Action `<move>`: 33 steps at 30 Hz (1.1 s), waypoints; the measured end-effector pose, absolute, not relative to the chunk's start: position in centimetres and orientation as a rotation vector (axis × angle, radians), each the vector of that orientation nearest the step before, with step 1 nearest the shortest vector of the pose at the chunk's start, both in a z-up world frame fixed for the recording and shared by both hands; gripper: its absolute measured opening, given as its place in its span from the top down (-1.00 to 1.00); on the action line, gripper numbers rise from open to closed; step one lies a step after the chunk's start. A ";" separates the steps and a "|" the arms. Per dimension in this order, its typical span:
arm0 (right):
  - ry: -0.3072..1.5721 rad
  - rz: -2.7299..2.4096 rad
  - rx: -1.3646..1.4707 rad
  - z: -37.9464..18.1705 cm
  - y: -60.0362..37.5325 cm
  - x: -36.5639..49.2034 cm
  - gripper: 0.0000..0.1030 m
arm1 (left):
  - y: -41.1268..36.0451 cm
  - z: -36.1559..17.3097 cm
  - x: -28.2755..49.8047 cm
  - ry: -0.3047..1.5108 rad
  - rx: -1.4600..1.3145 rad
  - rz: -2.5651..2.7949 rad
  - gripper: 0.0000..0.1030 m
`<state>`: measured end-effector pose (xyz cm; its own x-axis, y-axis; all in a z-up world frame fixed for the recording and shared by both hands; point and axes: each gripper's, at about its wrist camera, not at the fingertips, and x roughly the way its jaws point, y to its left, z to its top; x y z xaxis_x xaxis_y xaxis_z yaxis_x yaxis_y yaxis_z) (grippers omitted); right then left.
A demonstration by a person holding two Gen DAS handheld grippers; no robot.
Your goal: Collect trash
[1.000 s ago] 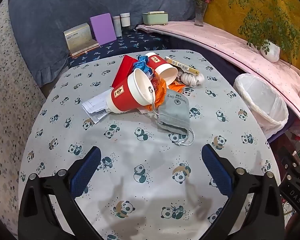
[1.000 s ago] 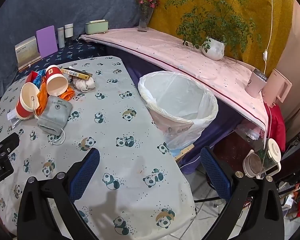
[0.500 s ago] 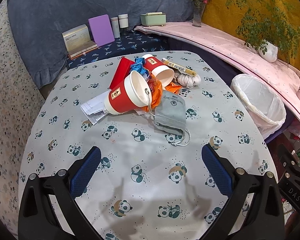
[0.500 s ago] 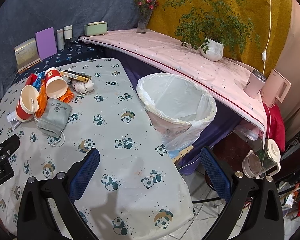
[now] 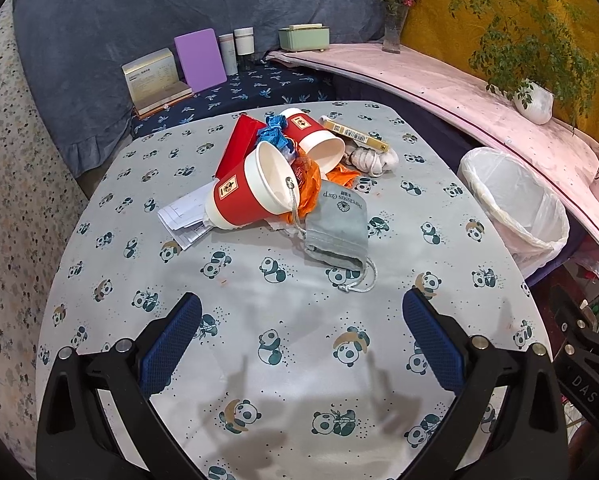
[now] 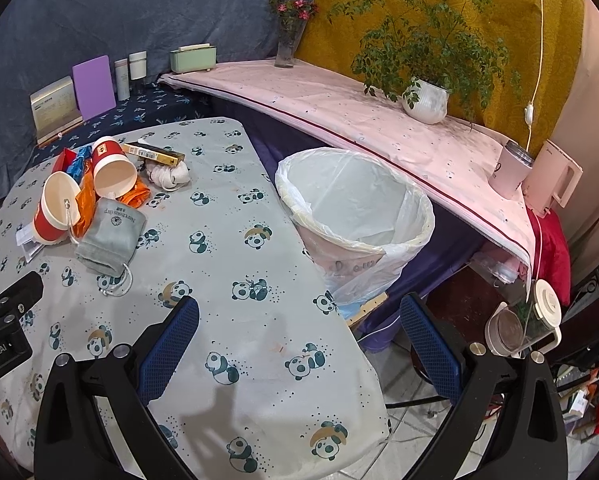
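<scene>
A heap of trash lies mid-table on the panda-print cloth: a red paper cup on its side, a second red cup behind it, a grey drawstring pouch, orange wrappers, blue plastic, white papers, a gold box and a rolled white cloth. My left gripper hovers open in front of the heap, holding nothing. My right gripper is open over the table's right edge, near the white-lined bin. The heap's near cup shows far left.
A pink-covered shelf runs behind the bin with a potted plant, a flower vase, a pink mug and a kettle. Boxes and jars stand on the blue bench behind the table. A jug sits on the floor.
Both grippers have drawn back and up a little, so the heap and bin look slightly smaller and farther. Nothing was picked up; both grippers stay open.
</scene>
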<state>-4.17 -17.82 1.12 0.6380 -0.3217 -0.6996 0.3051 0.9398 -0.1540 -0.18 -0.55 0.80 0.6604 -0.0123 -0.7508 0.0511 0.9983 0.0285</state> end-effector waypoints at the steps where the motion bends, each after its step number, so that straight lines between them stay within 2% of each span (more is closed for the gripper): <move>1: 0.803 -0.358 -0.021 1.1 -17.8 -4.2 -0.87 | -0.6 0.8 -0.2 0.848 0.048 -0.036 -0.86; 33: 0.801 -0.357 -0.020 1.1 -17.6 -4.2 -0.87 | -0.4 0.8 -0.3 0.848 0.044 -0.044 -0.86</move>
